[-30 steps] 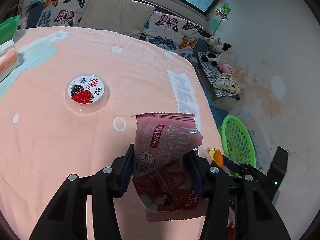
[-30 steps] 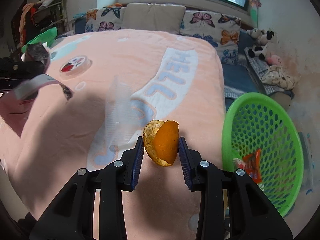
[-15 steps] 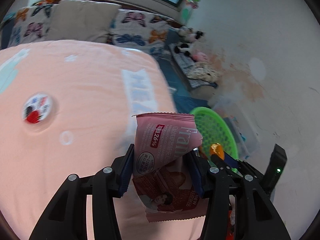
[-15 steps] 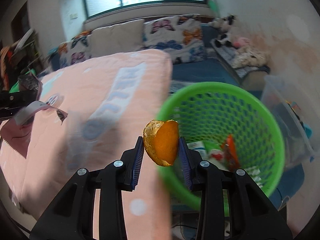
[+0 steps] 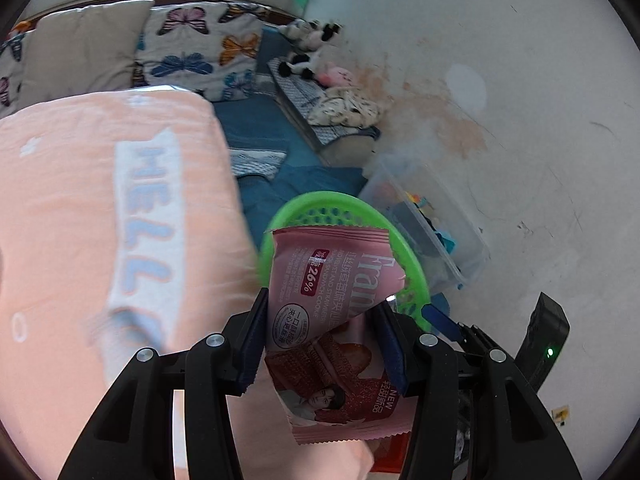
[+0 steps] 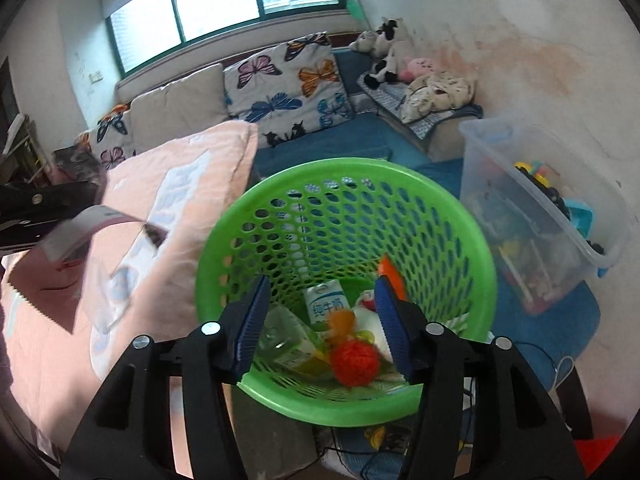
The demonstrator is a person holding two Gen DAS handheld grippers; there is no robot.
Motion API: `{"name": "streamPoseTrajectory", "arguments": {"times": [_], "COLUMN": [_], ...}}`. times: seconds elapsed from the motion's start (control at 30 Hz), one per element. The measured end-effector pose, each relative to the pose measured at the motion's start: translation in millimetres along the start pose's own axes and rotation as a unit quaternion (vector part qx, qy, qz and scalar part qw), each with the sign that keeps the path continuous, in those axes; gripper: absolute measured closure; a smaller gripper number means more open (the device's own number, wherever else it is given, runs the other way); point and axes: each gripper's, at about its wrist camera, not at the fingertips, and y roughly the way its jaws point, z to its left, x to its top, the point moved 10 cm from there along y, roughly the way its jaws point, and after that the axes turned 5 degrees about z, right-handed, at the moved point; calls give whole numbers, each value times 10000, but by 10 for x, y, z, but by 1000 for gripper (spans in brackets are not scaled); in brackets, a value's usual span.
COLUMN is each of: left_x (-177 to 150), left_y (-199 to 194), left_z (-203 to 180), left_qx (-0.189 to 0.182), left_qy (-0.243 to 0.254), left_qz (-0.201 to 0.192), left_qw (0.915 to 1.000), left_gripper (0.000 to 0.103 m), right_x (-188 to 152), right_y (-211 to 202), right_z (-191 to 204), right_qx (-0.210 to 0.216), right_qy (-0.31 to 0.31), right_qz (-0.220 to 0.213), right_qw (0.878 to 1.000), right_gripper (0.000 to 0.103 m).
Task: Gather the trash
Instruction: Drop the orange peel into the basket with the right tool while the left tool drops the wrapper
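While the right gripper (image 6: 322, 322) hangs over the green basket (image 6: 448, 216), its two blue pads stand apart with nothing pinched between them. Its jaws have just been opening. An orange peel (image 6: 341, 322) shows in the gap between the pads, down among the trash in the basket, blurry, so I cannot tell if it is lying there or falling. Next to it in the basket are a milk carton (image 6: 325, 305), a clear plastic bottle (image 6: 282, 338) and a round red thing (image 6: 355, 363) (too fuzzy to name).

The left gripper (image 5: 322, 338) is pinching a pink snack wrapper (image 5: 328, 280). Both blue pads press on the sides of the wrapper, and it sticks up above the fingers and hangs down below them. From this side the wrapper covers part of the basket (image 5: 332, 206), which stands on the floor just beside the bed with the pink blanket (image 5: 60, 208). The blanket has the word HELLO on it.

A clear plastic box (image 6: 532, 216) full of toys stands beside the basket, next to the wall. Butterfly pillows (image 6: 280, 80) lean under the window, and some stuffed animals (image 6: 386, 54) lie near the corner.
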Motion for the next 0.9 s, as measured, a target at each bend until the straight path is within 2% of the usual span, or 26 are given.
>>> {"name": "streamPoseTrajectory", "arguments": {"times": [0.17,0.4,0.53,0.57,0.9], "left_x": [24,-9,-33,-26,-136], "left_y": [278,622,749,775,681], "left_z": [-219,-391,-447,-453,-319], "left_qx": [-24,-36,-85,-105,-131], "left_qy": [182,280,287,278,147], "left_qz": [154,368,399,411,411], "left_qw": [9997,9989,9988,9987,9990], "left_gripper": [54,53,39,39,33], "right_x": [-39,-110,-146,-160,-211], "right_y": [-120,-265,-301,-306,-340], "right_z": [-144,-319,-390,-406,-303], "right_qx": [-8,-28,-37,-38,38], "right_qy": [188,426,549,564,556], "right_qz": [-107,-229,-244,-240,-227], "right_qw": [9998,9988,9982,9981,9982], "right_gripper": [39,35,35,35,33]}}
